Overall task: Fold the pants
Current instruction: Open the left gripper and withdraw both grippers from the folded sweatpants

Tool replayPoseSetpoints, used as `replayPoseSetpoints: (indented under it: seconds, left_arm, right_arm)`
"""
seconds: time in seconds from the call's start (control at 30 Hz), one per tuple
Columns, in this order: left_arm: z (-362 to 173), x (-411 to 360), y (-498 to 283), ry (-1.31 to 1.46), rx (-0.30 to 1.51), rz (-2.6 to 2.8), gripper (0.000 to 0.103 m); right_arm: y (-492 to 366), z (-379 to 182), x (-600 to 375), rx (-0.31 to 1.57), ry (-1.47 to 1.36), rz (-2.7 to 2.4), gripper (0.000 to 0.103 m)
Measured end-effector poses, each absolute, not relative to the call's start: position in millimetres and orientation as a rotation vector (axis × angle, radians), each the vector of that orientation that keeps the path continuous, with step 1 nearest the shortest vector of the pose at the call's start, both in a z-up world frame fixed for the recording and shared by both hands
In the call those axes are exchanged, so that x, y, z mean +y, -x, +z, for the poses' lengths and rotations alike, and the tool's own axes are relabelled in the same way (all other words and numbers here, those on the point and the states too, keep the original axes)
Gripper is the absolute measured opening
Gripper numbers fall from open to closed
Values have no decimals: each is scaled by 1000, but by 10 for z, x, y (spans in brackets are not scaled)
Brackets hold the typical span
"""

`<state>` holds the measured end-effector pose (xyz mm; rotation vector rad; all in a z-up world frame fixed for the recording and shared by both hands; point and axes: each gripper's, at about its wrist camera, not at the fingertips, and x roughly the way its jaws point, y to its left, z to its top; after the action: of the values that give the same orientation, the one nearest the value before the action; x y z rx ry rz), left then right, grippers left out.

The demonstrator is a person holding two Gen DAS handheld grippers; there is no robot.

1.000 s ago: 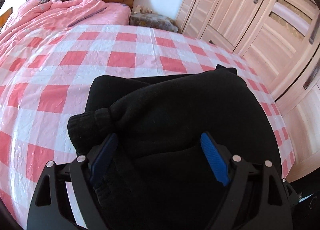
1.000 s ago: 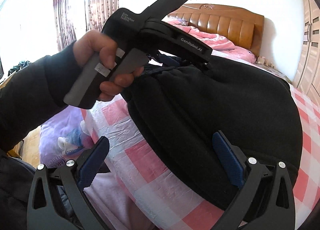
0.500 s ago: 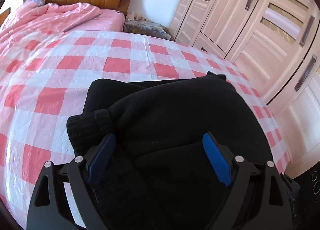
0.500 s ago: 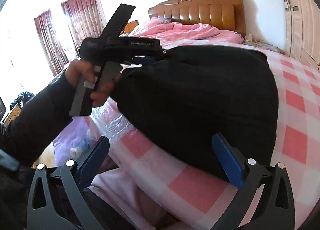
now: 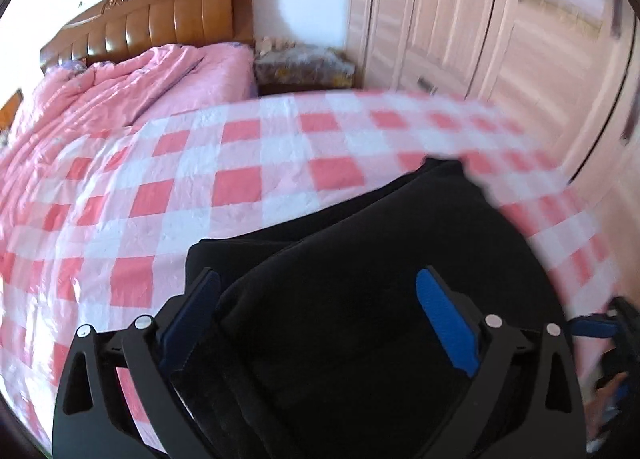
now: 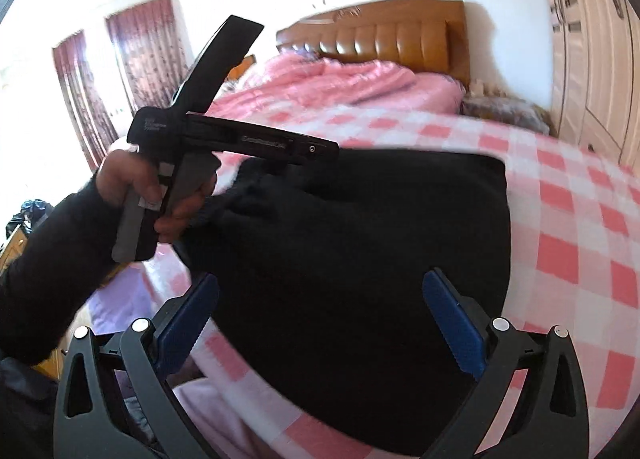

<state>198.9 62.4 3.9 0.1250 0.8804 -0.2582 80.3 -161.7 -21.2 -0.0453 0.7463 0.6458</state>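
Observation:
The black pants (image 5: 360, 299) lie folded in a thick stack on the pink-and-white checked sheet (image 5: 240, 163) at the bed's near edge. My left gripper (image 5: 316, 323) is open and empty, its blue pads just above the stack. My right gripper (image 6: 320, 323) is open and empty over the near side of the pants (image 6: 360, 243). In the right wrist view the left gripper's body (image 6: 240, 139) is held in a hand over the far left corner of the pants; its fingers are hidden there.
A pink quilt (image 5: 120, 91) is bunched by the wooden headboard (image 5: 160, 19). A nightstand (image 5: 304, 63) and wardrobe doors (image 5: 500, 39) stand to the right. Curtained windows (image 6: 120, 71) are on the left wall. Purple cloth (image 6: 120, 299) lies below the bed edge.
Both cameras have swung and the frames are blurred. The left gripper has pulled back and lifted a little from the pants' cuffs. Both grippers stay open; the pants lie as before.

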Motion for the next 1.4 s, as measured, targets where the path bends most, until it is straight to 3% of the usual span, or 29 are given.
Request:
replayPoseSetpoints:
  seconds: [0.2, 0.47, 0.63, 0.9, 1.1, 1.4]
  left_arm:
    - [-201, 762, -2062, -140, 885, -193, 99]
    - [-231, 775, -2068, -145, 875, -173, 100]
    - [-237, 766, -2070, -155, 871, -164, 100]
    - [-261, 789, -2086, -148, 888, -146, 100]
    - [-46, 884, -1828, -115, 775, -71, 100]
    - [675, 896, -353, -117, 459, -29, 101]
  right_arm:
    - [-674, -443, -1537, 712, 155, 614, 99]
    - [-746, -309, -1604, 752, 109, 654, 99]
    - [-1199, 6, -1759, 719, 19, 632, 99]
    - [-2236, -221, -1715, 926, -80, 735, 99]
    - [-1694, 159, -1972, 766, -85, 612, 99]
    - [-322, 261, -2296, 697, 27, 350, 99]
